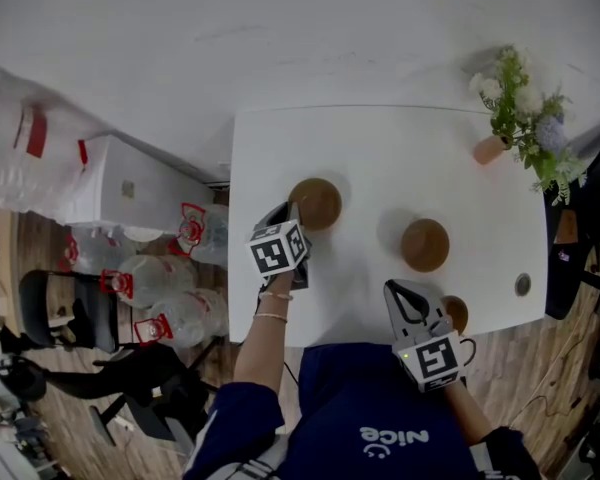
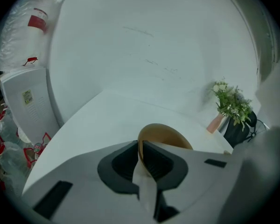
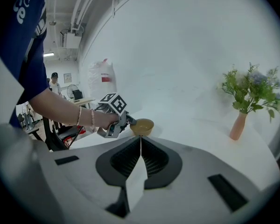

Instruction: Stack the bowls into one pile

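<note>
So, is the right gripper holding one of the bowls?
No, the right gripper has its jaws shut together with nothing between them.

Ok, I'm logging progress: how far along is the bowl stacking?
Done: nothing is stacked; all three bowls are apart on the table. In hand: the left claw is shut on the rim of the far-left bowl. The right claw is shut and empty. Left: bring that bowl, the middle bowl and the near bowl into one pile.
</note>
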`<state>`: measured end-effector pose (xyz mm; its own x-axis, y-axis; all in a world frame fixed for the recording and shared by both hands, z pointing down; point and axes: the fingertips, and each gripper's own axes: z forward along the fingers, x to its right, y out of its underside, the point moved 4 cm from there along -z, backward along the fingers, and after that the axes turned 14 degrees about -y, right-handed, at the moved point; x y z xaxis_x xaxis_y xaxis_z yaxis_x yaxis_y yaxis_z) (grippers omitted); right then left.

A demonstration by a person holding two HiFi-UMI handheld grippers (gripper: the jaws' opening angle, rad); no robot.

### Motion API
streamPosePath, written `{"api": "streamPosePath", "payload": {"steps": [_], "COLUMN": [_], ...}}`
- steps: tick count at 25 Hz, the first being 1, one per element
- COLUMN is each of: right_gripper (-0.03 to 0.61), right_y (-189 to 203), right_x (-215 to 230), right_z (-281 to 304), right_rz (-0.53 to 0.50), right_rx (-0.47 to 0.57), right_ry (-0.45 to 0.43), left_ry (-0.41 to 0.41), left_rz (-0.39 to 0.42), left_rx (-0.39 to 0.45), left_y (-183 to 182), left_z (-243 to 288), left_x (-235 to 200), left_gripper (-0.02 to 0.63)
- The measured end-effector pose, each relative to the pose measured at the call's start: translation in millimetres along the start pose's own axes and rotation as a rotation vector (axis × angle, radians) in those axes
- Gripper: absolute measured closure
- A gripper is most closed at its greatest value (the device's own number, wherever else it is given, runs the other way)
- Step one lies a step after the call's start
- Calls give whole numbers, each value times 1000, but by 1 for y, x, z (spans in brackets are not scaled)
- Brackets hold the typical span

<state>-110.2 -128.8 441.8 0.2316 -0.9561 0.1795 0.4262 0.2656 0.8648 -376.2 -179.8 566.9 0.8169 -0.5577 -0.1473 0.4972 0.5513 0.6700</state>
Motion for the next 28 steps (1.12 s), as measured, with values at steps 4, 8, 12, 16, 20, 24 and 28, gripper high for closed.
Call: {"api": "streamPosePath", "payload": {"steps": [4, 8, 12, 16, 20, 24, 28], "right_gripper": [555, 555, 555, 555, 555, 555, 555], "right_y": [1, 2, 3, 6, 11, 15, 20], "right_x": [2, -2, -5, -7, -8, -7, -8], "right_z": [-2, -3, -7, -15, -27, -43, -61], "right_rz": [-1, 8, 12, 19, 35, 48, 67], "right_rx": [5, 2, 2, 15, 30, 45, 62], "right_ry": [2, 0, 18, 49, 98, 160, 226], "left_ry": [-8, -7, -8, 19, 68, 129, 193], "left_rz": [-34, -61, -63, -72, -73, -55, -25], "left_rx": [-6, -11, 12, 57, 94, 119, 138], "left_y": [-1, -2, -7, -16, -24, -27, -28], "left_z": [0, -1, -8, -22, -40, -59, -80], "left_x": [1, 0, 0, 2, 12, 29, 50], "left_gripper": [580, 584, 585, 586, 586, 586, 586]}}
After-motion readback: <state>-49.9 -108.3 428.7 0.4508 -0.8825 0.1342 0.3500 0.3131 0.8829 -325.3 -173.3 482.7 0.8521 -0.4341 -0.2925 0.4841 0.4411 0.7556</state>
